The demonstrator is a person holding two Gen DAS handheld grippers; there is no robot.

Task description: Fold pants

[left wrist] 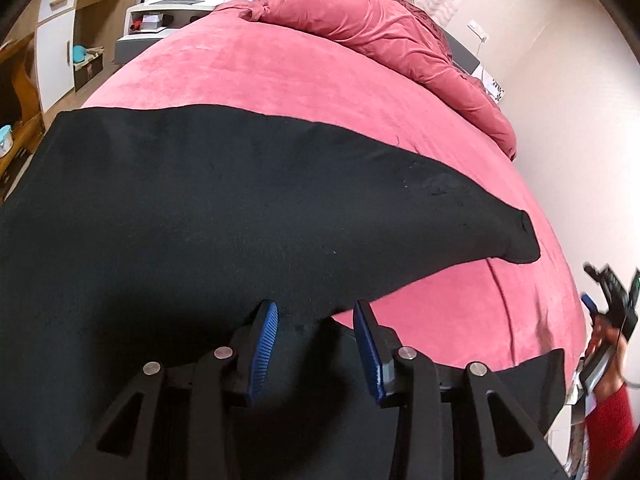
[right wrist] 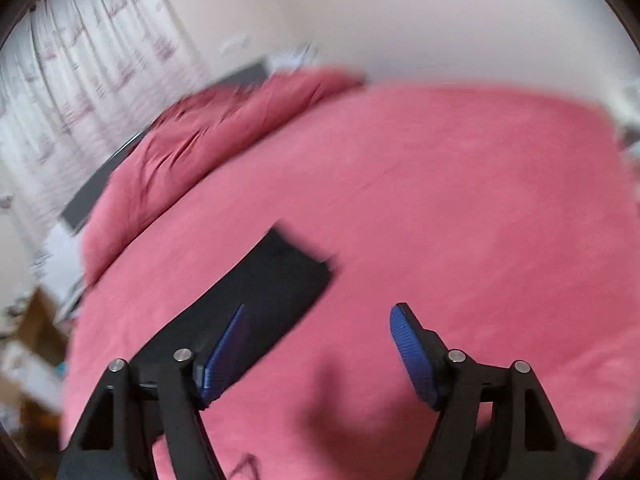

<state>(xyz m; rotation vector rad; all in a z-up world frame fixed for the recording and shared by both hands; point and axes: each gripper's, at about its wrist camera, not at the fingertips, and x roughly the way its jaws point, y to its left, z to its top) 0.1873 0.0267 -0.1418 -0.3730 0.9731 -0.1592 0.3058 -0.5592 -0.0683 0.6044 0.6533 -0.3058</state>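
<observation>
Black pants (left wrist: 200,208) lie spread across the pink bed (left wrist: 248,76), one leg tapering to a hem at the right. My left gripper (left wrist: 319,312) hovers at the pants' near edge, its blue pads apart, with black cloth beneath and between them but not pinched. In the blurred right wrist view, my right gripper (right wrist: 320,312) stands wide open above bare pink sheet (right wrist: 460,208) and holds nothing. The end of a black pants leg (right wrist: 280,276) lies just left of it, behind its left finger. In the left wrist view, the right gripper (left wrist: 600,300) shows at the right edge, held by a hand in a red sleeve (left wrist: 612,412).
A crumpled pink duvet (left wrist: 380,32) lies along the head of the bed against a dark headboard (left wrist: 466,46). A white nightstand (left wrist: 160,20) and wooden shelves with a white cabinet (left wrist: 56,40) stand beyond the bed's left side. Patterned curtains (right wrist: 88,72) hang by the wall.
</observation>
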